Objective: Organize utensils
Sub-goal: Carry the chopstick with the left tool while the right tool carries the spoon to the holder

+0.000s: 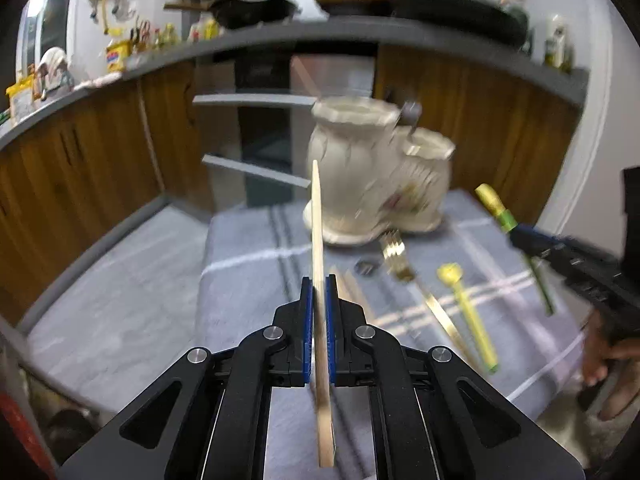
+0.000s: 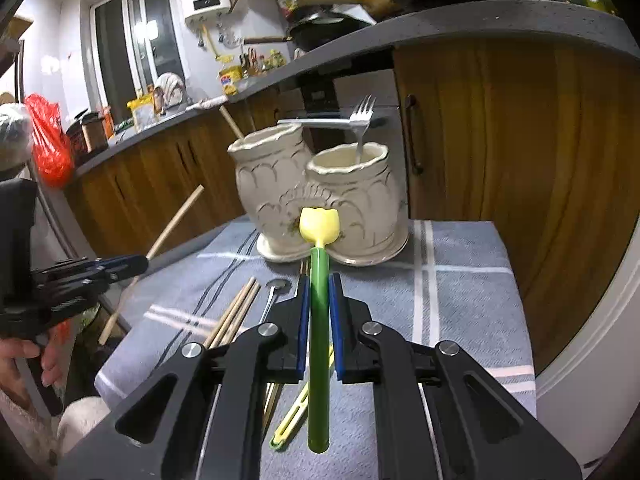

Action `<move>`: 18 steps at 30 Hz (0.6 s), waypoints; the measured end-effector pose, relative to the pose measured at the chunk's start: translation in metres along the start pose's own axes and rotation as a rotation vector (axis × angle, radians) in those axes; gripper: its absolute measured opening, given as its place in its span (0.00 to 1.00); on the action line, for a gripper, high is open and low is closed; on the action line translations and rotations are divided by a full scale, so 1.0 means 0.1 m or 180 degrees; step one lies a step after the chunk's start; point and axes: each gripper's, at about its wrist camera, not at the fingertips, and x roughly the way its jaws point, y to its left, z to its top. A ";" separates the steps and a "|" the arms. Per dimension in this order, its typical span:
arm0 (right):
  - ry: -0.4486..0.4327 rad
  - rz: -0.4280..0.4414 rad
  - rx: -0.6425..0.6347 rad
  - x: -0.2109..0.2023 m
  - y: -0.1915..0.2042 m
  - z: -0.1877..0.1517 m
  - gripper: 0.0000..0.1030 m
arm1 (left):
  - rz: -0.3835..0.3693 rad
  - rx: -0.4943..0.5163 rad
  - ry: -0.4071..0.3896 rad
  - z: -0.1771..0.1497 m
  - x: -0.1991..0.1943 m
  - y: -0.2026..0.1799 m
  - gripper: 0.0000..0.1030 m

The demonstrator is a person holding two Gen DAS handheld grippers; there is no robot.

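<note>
My left gripper [image 1: 319, 284] is shut on a flat wooden stick [image 1: 317, 220], held above the cloth and pointing toward the cream two-pot holder [image 1: 360, 168]. On the cloth lie a gold fork [image 1: 394, 256], a yellow-green utensil [image 1: 468, 308] and more wooden sticks [image 1: 348, 286]. My right gripper [image 2: 319, 280] is shut on a green-handled utensil with a yellow tulip-shaped head [image 2: 319, 224], just in front of the holder [image 2: 320, 192]. A silver fork [image 2: 362, 120] stands in its right pot and a wooden stick [image 2: 232, 122] in its left. The left gripper [image 2: 136, 264] shows at the left edge.
The holder stands on a blue-grey checked cloth [image 2: 460, 280] over a small table. Loose sticks [image 2: 236, 312], a metal spoon [image 2: 272, 292] and a yellow-green utensil [image 2: 296, 412] lie there. Wooden cabinets [image 2: 520, 140] and a grey counter [image 1: 360, 36] rise behind.
</note>
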 end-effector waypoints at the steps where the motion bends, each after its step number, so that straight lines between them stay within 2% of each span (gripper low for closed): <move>1: -0.0030 -0.0006 0.0019 0.00 -0.02 0.02 0.09 | -0.0043 0.0008 -0.0080 0.03 -0.03 -0.03 0.06; 8: -0.0275 0.0000 0.0135 -0.02 -0.08 0.12 0.09 | -0.0343 -0.0052 -0.0473 0.25 -0.07 -0.08 0.06; 15: -0.0777 -0.0008 0.0177 -0.11 -0.11 0.63 0.09 | -0.0486 -0.0199 -0.0722 0.65 0.12 -0.01 0.06; 18: -0.0899 0.0001 0.0204 -0.05 -0.14 0.82 0.09 | -0.0486 -0.0151 -0.0822 0.83 0.18 -0.05 0.06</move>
